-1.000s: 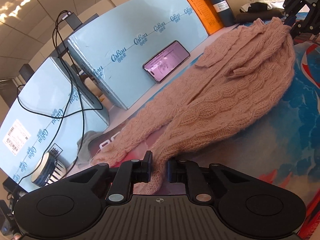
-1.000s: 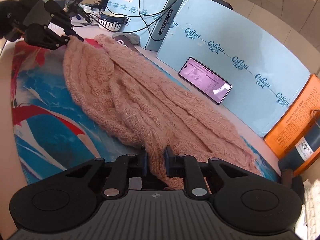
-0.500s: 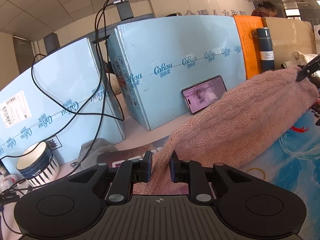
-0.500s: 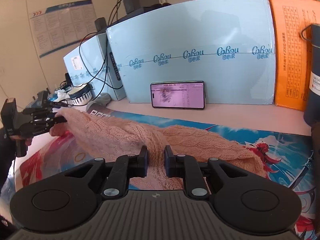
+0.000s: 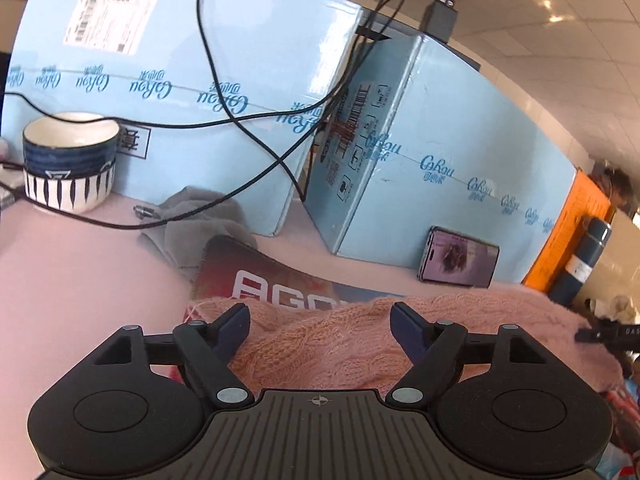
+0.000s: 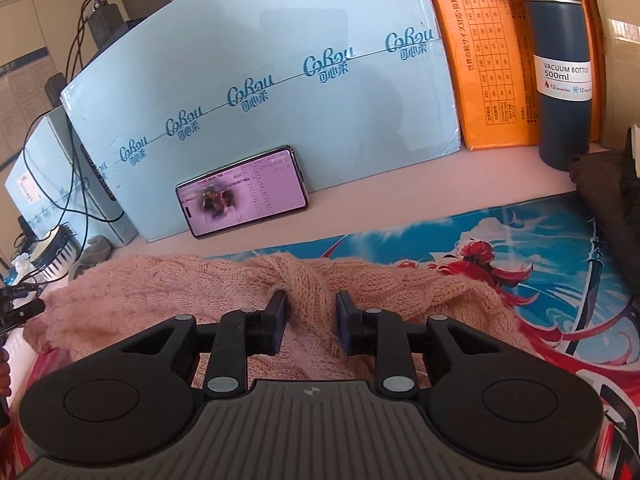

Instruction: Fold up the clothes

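The pink cable-knit sweater point(image 5: 360, 344) lies bunched across the printed blue and red desk mat point(image 6: 520, 240) on the table point(image 5: 72, 272), near the front edge. The left gripper point(image 5: 320, 320) has its jaws spread wide and opening, the knit lying between them with neither pad pressing on it. The right gripper point(image 6: 310, 312) has its jaws opening too, narrowly parted; a ridge of the sweater point(image 6: 308, 292) rises between them, against the left pad and clear of the right. Farther back, a lit smartphone point(image 6: 242, 192) leans against a pale blue cardboard box point(image 6: 260, 80). A dark blue vacuum bottle point(image 6: 560, 64) stands far right.
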Action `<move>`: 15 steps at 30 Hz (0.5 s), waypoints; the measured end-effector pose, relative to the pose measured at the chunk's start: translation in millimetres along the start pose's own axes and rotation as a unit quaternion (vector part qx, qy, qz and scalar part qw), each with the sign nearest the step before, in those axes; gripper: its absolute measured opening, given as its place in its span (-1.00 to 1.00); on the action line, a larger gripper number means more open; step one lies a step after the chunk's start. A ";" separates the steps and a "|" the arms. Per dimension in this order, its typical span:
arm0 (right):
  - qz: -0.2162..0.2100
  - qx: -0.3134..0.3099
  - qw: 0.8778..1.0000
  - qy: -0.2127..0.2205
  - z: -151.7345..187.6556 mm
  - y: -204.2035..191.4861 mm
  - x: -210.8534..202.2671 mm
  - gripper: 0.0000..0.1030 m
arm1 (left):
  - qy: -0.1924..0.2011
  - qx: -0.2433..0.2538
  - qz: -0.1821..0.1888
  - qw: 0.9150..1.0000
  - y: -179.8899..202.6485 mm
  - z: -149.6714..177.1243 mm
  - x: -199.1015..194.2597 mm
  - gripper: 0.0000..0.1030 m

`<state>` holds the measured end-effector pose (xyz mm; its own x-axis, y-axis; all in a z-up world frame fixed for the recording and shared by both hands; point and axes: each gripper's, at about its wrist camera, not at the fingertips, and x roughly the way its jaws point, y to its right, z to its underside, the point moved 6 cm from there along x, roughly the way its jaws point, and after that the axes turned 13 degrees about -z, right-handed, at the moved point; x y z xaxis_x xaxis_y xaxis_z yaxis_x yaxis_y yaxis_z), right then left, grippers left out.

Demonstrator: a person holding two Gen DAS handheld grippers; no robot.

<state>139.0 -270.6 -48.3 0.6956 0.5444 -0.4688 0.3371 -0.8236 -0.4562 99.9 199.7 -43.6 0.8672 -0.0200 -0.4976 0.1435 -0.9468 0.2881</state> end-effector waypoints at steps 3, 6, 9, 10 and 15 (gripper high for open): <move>0.034 0.001 0.999 0.017 3.5 -1.5 -1.0 -0.03 | -0.021 -0.073 0.002 0.997 -12.2 3.8 2.3 0.63; 0.046 0.013 0.998 0.044 7.8 -0.9 -14.4 0.11 | -0.018 -0.138 0.003 0.990 -28.0 10.7 -4.8 0.66; 0.063 0.012 0.994 0.087 11.6 0.3 -34.6 0.29 | -0.011 -0.156 -0.013 0.988 -36.1 16.6 -9.7 0.66; 0.072 0.005 0.993 0.097 12.6 0.8 -39.1 0.31 | -0.011 -0.152 -0.015 0.988 -34.4 17.0 -9.1 0.66; 0.088 0.025 0.990 0.103 17.0 14.3 -41.8 0.32 | 0.003 -0.053 -0.098 0.994 -13.0 17.0 -9.1 -0.23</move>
<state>103.9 -302.4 -48.1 0.8574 0.3451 -0.3818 0.1714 -0.8910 -0.4205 82.0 206.8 -56.7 0.8202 0.1646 -0.5479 0.3594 -0.8933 0.2697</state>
